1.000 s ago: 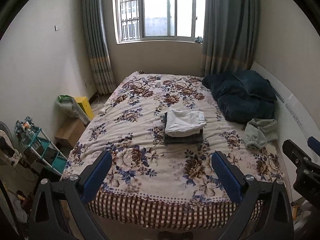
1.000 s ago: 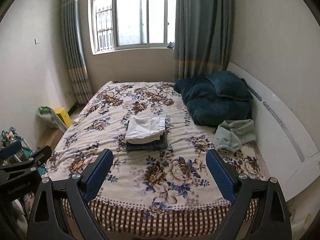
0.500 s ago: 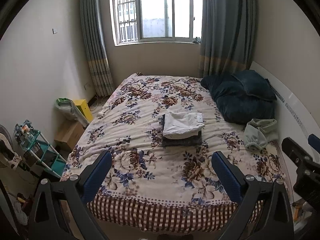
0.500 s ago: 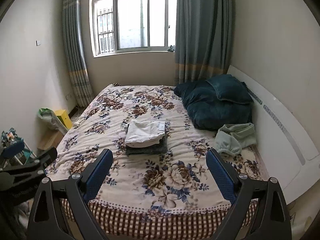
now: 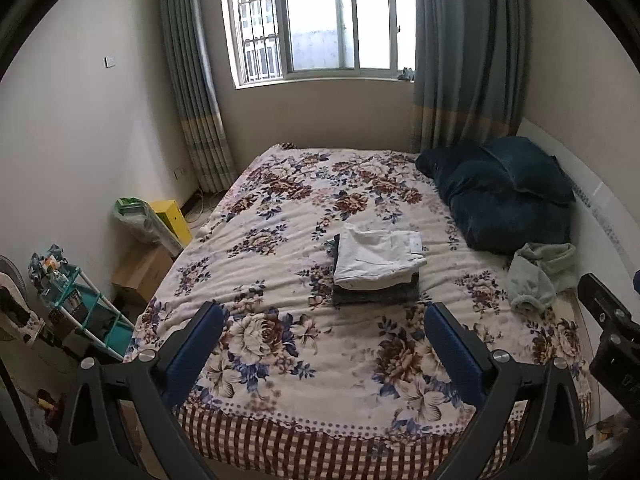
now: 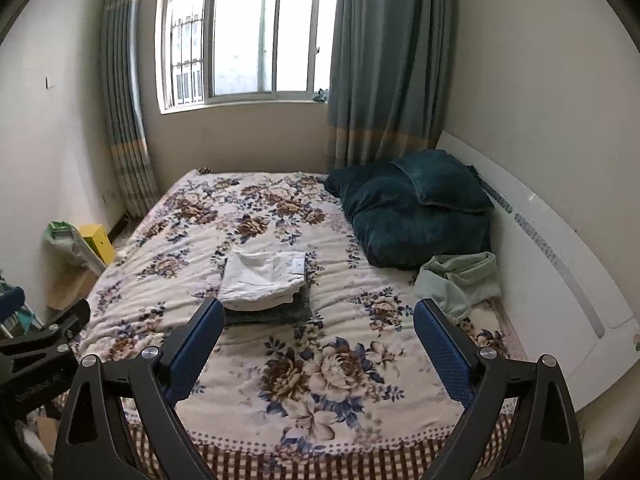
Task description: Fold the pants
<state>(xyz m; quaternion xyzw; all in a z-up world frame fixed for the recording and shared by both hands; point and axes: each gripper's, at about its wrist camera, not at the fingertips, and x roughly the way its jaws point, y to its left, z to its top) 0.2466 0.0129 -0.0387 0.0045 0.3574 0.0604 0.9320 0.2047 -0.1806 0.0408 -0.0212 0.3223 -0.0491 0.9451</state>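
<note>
Folded white pants lie on top of folded dark grey pants in the middle of the floral bed; the stack also shows in the right wrist view. Crumpled pale green pants lie at the bed's right side by the headboard, also in the right wrist view. My left gripper is open and empty, held above the near end of the bed. My right gripper is open and empty, likewise short of the stack.
A dark teal blanket and pillow lie at the bed's far right. A white headboard runs along the right. On the floor left of the bed stand a yellow box, a cardboard box and a teal rack.
Both grippers have moved back and up a little from the bed, so more of the room and window shows. Both stay open and empty. The pants have not moved.
</note>
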